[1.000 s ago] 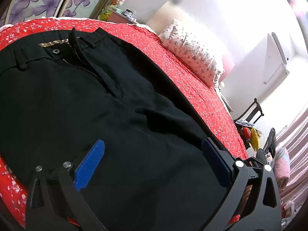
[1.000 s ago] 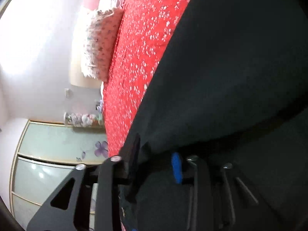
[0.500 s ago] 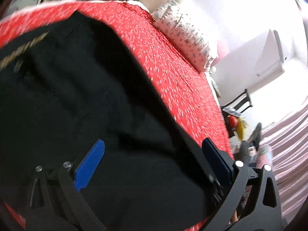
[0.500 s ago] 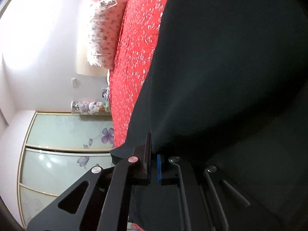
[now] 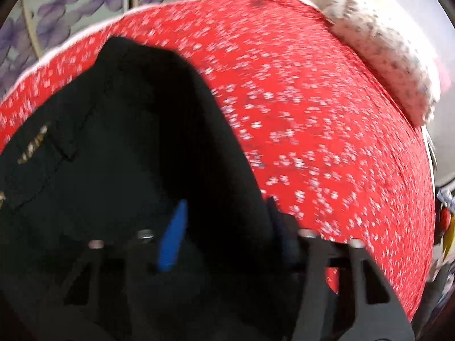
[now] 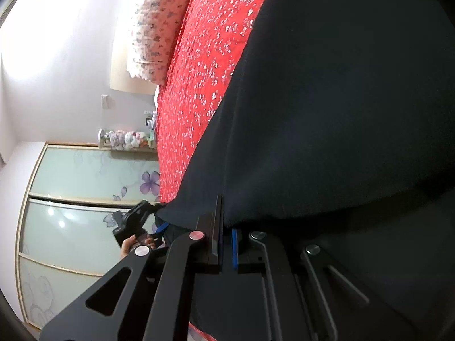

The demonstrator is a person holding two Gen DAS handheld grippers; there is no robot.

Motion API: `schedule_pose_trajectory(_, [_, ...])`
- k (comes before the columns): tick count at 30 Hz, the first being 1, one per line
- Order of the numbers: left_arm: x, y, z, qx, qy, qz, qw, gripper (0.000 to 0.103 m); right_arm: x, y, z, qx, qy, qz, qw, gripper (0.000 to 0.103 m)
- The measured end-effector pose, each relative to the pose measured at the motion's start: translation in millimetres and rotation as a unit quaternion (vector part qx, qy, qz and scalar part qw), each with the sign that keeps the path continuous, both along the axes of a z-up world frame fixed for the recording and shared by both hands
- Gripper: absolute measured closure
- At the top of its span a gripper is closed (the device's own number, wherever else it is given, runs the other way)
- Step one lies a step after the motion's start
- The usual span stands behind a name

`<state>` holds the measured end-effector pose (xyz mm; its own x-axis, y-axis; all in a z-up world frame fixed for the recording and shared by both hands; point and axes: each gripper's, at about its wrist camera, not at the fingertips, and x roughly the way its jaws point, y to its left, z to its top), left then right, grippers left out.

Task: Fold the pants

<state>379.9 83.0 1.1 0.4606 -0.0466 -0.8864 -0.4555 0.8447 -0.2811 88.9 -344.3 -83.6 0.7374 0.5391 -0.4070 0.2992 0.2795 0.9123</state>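
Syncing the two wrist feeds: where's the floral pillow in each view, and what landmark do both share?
Left wrist: floral pillow sits at the upper right, on the far edge of the red bedspread.
Right wrist: floral pillow sits at the upper left, against the wall, left of the red bedspread.
Shared landmark: the wardrobe doors with purple flowers, top left in the left view, lower left in the right view.

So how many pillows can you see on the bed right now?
1. A single flowered pillow lies at the far end of the red bedspread, beyond the black pants. Others may be out of frame.
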Motion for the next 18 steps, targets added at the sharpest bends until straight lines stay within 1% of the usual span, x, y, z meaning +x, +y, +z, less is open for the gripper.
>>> schedule_pose_trajectory(1, [-3,5,-5,-0.027,-0.006,0.0,0.9996,0.084,1,-1,0,0.001,-0.001,0.002,1.0,0.099])
schedule_pose_trajectory(2, [-7,10,-8,-0.059,-0.016,-0.001,0.9982,0.094,2,-2,0,0.0,-0.001,0.002,1.0,0.099])
schedule_pose_trajectory(3, [-14,15,-8,-0.071,-0.023,0.005,0.9972,0.094,4,-1,2,-0.001,-0.001,0.001,1.0,0.099])
schedule_pose_trajectory(4, [-19,16,-5,-0.068,-0.029,0.004,0.9972,0.095,5,-2,3,-0.002,-0.003,0.001,1.0,0.099])
schedule_pose_trajectory(7, [-42,13,15,-0.04,-0.063,-0.01,0.9971,0.096,3,-4,10,-0.007,-0.016,-0.002,1.0,0.099])
schedule_pose_trajectory(9, [-64,14,31,-0.033,-0.087,-0.019,0.9955,0.096,-1,-8,21,-0.016,-0.037,-0.008,0.999,0.099])
schedule_pose_trajectory(11, [-87,16,47,-0.034,-0.11,-0.028,0.993,0.096,-8,-15,35,-0.029,-0.062,-0.015,0.998,0.099])
schedule_pose_trajectory(13, [-128,19,63,-0.039,-0.138,-0.035,0.989,0.096,-16,-22,46,-0.042,-0.082,-0.019,0.996,0.099])
schedule_pose_trajectory(14, [-140,19,66,-0.042,-0.148,-0.037,0.9875,0.096,-21,-26,53,-0.047,-0.093,-0.019,0.994,0.099])
schedule_pose_trajectory(15, [-165,21,70,-0.041,-0.162,-0.042,0.985,0.096,-26,-29,57,-0.05,-0.1,-0.018,0.994,0.099])
schedule_pose_trajectory(17, [-209,22,69,-0.039,-0.183,-0.049,0.9811,0.095,-38,-34,61,-0.056,-0.102,-0.016,0.993,0.099])
schedule_pose_trajectory(18, [-233,24,64,-0.044,-0.188,-0.05,0.9799,0.095,-43,-35,61,-0.06,-0.097,-0.014,0.993,0.099])
